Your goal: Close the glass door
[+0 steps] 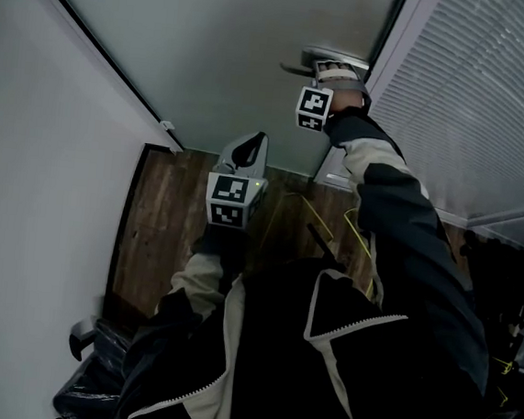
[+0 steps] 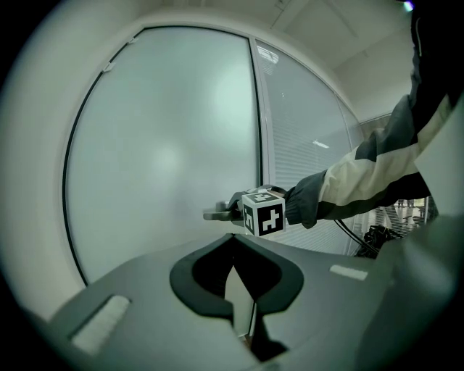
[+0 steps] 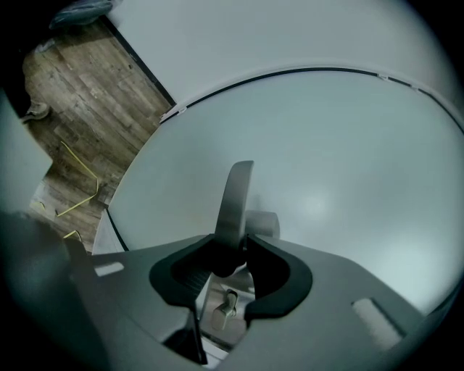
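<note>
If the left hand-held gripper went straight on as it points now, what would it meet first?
Probably the frosted glass door, close beside its handle held by the right hand-held gripper; depth is unclear.

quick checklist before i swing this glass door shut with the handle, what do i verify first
1. Right gripper grip: jaws closed on the door handle lever. Ok.
2. Left gripper: jaws together, nothing between them, held apart from the glass door. Ok.
3. Sleeve of the right arm: beside the door's handle edge, and it could get pinched at the frame. Cannot tell.
4. Yellow cable: lies on the wood floor near the foot of the door, and its clearance from the swing is unclear. Cannot tell.
5. How far the door is from its frame: the edge is not clearly shown. Cannot tell.
</note>
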The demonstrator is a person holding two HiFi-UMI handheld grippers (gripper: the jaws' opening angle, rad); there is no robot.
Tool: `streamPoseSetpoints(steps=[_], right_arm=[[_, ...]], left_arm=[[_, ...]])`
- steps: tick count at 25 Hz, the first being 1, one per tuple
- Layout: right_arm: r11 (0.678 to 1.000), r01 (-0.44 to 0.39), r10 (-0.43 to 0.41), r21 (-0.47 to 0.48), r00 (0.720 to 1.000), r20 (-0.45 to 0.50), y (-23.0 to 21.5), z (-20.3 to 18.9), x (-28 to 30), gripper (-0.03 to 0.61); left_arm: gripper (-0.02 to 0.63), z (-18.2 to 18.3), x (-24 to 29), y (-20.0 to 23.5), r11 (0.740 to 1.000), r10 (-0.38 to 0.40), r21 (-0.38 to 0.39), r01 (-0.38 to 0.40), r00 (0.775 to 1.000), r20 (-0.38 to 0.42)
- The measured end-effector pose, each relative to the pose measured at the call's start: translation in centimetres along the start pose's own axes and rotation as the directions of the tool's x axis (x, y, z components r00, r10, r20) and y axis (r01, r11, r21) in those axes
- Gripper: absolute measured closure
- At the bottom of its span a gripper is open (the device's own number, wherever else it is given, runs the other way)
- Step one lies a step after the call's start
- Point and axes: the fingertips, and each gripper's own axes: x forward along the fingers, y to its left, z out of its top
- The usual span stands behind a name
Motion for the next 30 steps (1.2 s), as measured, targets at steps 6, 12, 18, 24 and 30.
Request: streamPoseSetpoints(steps=[6,12,18,24,30], right_arm=[[1.0,-0.009,0.009,0.02,1.0,0.004,-0.1,-0.2,0.7,0.44],[1.0,-0.009,0.009,0.025,1.0,0.001,-0.2,-0.1,0.6,0.44],[0.99,-0.063,0.06,0.125,0.998,0.03,-0.2,0.1,0.2,0.39],[0.843,-0.168,0.032,0.511,0.964,0.264,-1.2,1.9,-6.3,0.36],[0.262,-0.538,-0.148,0.801,0.798,0.584,-2.1,4.6,-17.8,0.438]], left_arm=[[0.614,-0.2,-0.3,0.6,1.0,0.023,-0.007,-0.023,1.0,-0.002],[0.614,-0.6,-1.0,0.9,0.999,0.032,-0.012,-0.032,0.999,-0.009],[0.614,-0.8,-2.0,1.3,0.998,0.052,-0.021,-0.052,0.999,-0.001],[0.614,-1.5,-2.7,2.4,0.997,0.065,-0.049,-0.065,0.998,-0.007],[0.614,0.7,-2.0,2.2,0.991,0.058,-0.122,-0.053,0.997,0.043]])
